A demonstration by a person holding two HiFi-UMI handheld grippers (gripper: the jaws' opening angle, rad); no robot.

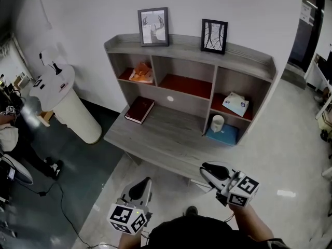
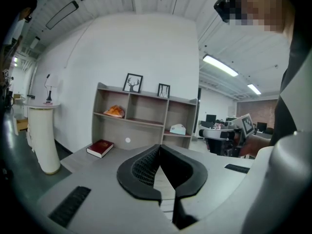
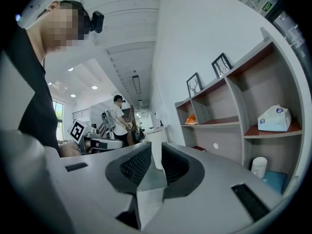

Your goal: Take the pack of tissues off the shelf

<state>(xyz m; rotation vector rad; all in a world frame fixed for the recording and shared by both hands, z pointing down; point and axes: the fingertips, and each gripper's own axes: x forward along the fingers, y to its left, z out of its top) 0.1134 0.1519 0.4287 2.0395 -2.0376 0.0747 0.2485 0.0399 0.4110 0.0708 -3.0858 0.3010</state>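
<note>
The pack of tissues [image 1: 236,104], white and pale blue, lies on the red upper shelf of the right-hand compartment of the grey shelf unit [image 1: 187,48]. It also shows in the left gripper view [image 2: 178,129] and the right gripper view [image 3: 274,119]. Both grippers hang low, in front of the desk and well short of the pack. My left gripper [image 1: 147,180] [image 2: 158,147] is shut, its jaw tips touching with nothing between them. My right gripper [image 1: 205,168] [image 3: 154,147] stands a little open and holds nothing; it points leftward past the shelf.
On the desk top [image 1: 166,134] lies a dark red book [image 1: 139,109]. A white cup [image 1: 217,123] and a blue box [image 1: 222,134] sit under the tissues. An orange object [image 1: 141,72] fills the left compartment. Two framed pictures [image 1: 153,27] stand on top. A white pedestal [image 1: 67,102] stands left.
</note>
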